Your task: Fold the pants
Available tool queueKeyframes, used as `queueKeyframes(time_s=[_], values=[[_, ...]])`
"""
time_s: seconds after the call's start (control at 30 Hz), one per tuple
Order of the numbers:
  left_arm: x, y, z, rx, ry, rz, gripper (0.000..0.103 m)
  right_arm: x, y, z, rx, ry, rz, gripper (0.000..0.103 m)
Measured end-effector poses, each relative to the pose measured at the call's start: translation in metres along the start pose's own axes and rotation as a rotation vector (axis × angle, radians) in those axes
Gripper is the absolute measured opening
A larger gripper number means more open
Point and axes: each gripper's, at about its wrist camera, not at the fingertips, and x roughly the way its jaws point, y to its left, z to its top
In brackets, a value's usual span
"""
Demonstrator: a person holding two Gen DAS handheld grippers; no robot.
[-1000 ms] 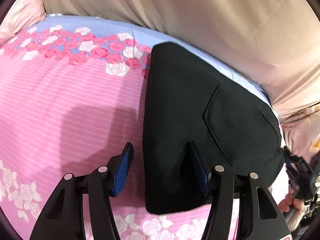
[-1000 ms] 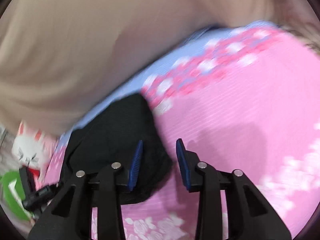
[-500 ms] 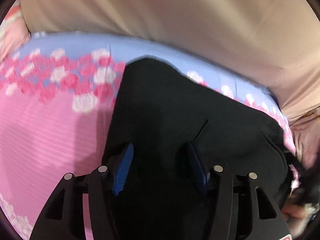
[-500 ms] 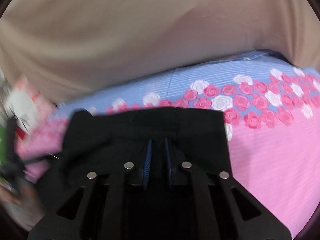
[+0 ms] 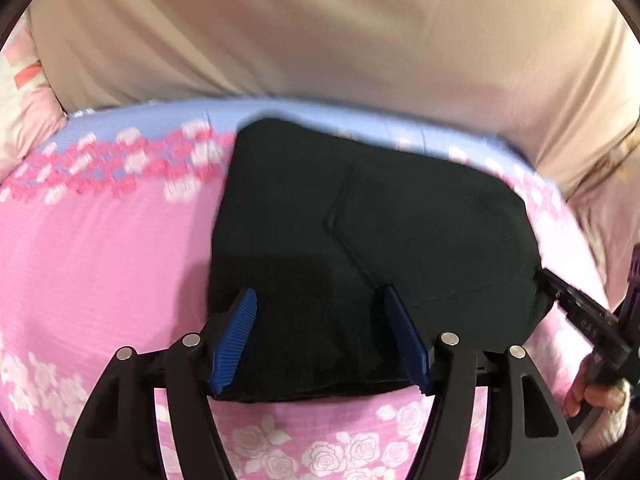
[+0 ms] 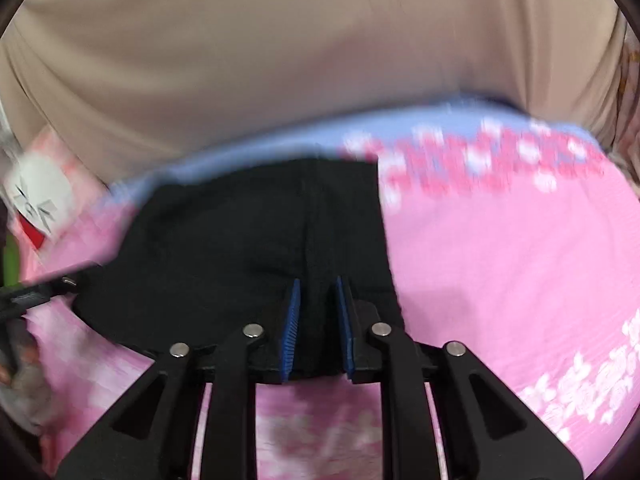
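The black pants (image 5: 360, 240) lie folded into a compact block on the pink floral bedsheet (image 5: 100, 260); a back pocket shows on top. My left gripper (image 5: 320, 304) is open, its blue pads spread over the near edge of the pants. In the right wrist view the pants (image 6: 240, 240) fill the middle. My right gripper (image 6: 316, 292) has its pads a narrow gap apart over the near edge of the pants, nothing clearly pinched. The other gripper shows at the right edge of the left wrist view (image 5: 580, 320).
A beige curtain or sheet (image 5: 320, 40) hangs behind the bed. A pale pillow (image 5: 28, 100) lies at the far left. A white and red object (image 6: 40, 200) sits at the left in the right wrist view. The sheet has a blue band (image 6: 280, 140) at the far side.
The right gripper swung from beside the pants to over their near edge and narrowed, then opened slightly. The left gripper moved over the pants, then drew back to their near edge, still open.
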Motion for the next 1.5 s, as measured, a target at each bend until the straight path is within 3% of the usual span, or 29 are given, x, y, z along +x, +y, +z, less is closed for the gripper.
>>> queueKeyframes(time_s=[0.07, 0.13, 0.23, 0.33, 0.43, 0.5, 0.57, 0.7, 0.83, 0.93, 0.97, 1.03, 1.1, 1.17, 1.2, 1.3, 1.37, 1.4, 1.5], values=[[-0.005, -0.001, -0.008, 0.008, -0.018, 0.037, 0.064, -0.022, 0.007, 0.002, 0.008, -0.049, 0.014, 0.02], [-0.017, -0.002, -0.01, 0.003, -0.035, 0.026, 0.064, -0.041, 0.018, -0.001, -0.032, -0.09, 0.028, 0.02], [-0.012, 0.0, -0.013, -0.006, -0.025, 0.028, 0.064, 0.002, 0.011, -0.014, -0.085, 0.043, -0.05, 0.018], [-0.008, 0.001, -0.015, -0.015, -0.016, 0.043, 0.066, -0.007, 0.006, -0.013, -0.036, 0.041, -0.037, 0.018], [-0.03, -0.004, -0.018, -0.015, -0.041, 0.037, 0.065, -0.042, 0.013, -0.005, -0.001, -0.031, 0.044, 0.022], [-0.037, -0.009, -0.018, -0.002, -0.047, 0.041, 0.065, -0.053, 0.023, 0.003, -0.033, -0.064, 0.042, 0.022], [-0.039, -0.011, -0.019, 0.002, -0.045, 0.051, 0.065, -0.047, 0.025, 0.011, -0.034, -0.054, 0.045, 0.022], [-0.032, -0.01, -0.022, -0.008, -0.022, 0.07, 0.065, 0.019, 0.007, -0.002, -0.004, 0.082, 0.007, 0.019], [-0.033, -0.009, -0.023, -0.003, -0.025, 0.093, 0.065, 0.004, 0.015, 0.0, -0.013, 0.041, -0.017, 0.022], [-0.042, -0.009, -0.027, -0.001, -0.04, 0.102, 0.065, -0.03, 0.029, -0.002, -0.047, -0.021, -0.015, 0.023], [-0.048, -0.011, -0.03, 0.007, -0.056, 0.115, 0.065, -0.042, 0.033, -0.004, -0.062, -0.047, -0.021, 0.026], [-0.06, -0.013, -0.037, 0.029, -0.091, 0.146, 0.067, -0.071, 0.042, -0.014, -0.088, -0.111, -0.033, 0.044], [-0.078, -0.017, -0.048, 0.05, -0.155, 0.165, 0.086, -0.092, 0.048, -0.031, -0.106, -0.16, -0.057, 0.056], [-0.103, -0.016, -0.068, 0.037, -0.264, 0.17, 0.087, -0.105, 0.054, -0.051, -0.126, -0.183, -0.073, 0.058], [-0.113, -0.016, -0.078, 0.027, -0.306, 0.155, 0.087, -0.11, 0.054, -0.059, -0.127, -0.195, -0.081, 0.061], [-0.126, -0.01, -0.108, -0.035, -0.375, 0.088, 0.093, -0.117, 0.055, -0.092, -0.112, -0.226, -0.128, 0.085], [-0.122, -0.006, -0.122, -0.091, -0.391, 0.082, 0.092, -0.116, 0.056, -0.105, -0.114, -0.231, -0.135, 0.086], [-0.114, -0.004, -0.127, -0.113, -0.371, 0.092, 0.092, -0.109, 0.056, -0.108, -0.108, -0.187, -0.137, 0.087], [-0.102, -0.011, -0.128, -0.086, -0.3, 0.131, 0.092, -0.105, 0.053, -0.11, -0.057, -0.148, -0.149, 0.091]])
